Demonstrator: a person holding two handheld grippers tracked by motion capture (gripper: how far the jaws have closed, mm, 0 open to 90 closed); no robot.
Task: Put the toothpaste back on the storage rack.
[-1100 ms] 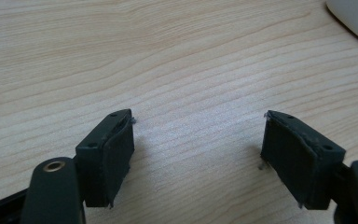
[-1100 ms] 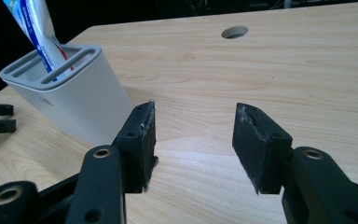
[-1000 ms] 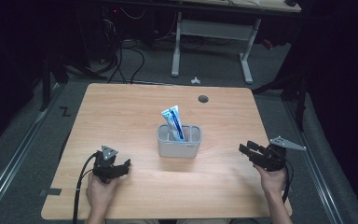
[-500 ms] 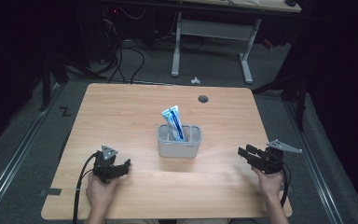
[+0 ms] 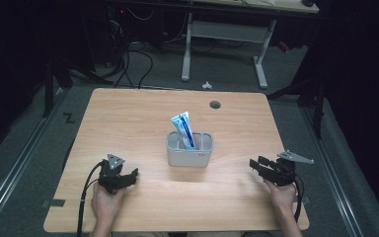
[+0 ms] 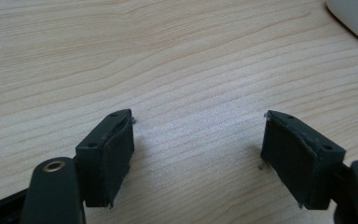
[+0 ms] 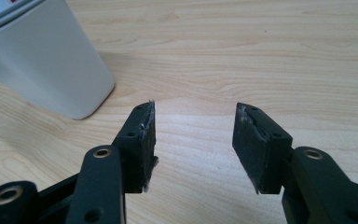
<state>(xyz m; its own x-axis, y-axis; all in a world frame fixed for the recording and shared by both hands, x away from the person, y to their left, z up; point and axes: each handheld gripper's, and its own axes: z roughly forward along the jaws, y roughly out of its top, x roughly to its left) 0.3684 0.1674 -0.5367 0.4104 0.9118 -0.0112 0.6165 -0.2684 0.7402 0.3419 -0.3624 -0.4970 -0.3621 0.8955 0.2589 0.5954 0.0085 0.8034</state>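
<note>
Toothpaste tube stands tilted in the grey holder, center of the high view on the wooden table. Left gripper at lower left, jaws spread wide, empty. Right gripper at lower right, jaws spread, empty, pointing toward the holder, well apart from it.

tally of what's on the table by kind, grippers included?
Grey holder: 1
Blue-and-white tube, standing in the holder: 1
Grippers: 2, left gripper and right gripper, both resting on the wooden table with jaws apart and nothing between them
Total: 4
</note>
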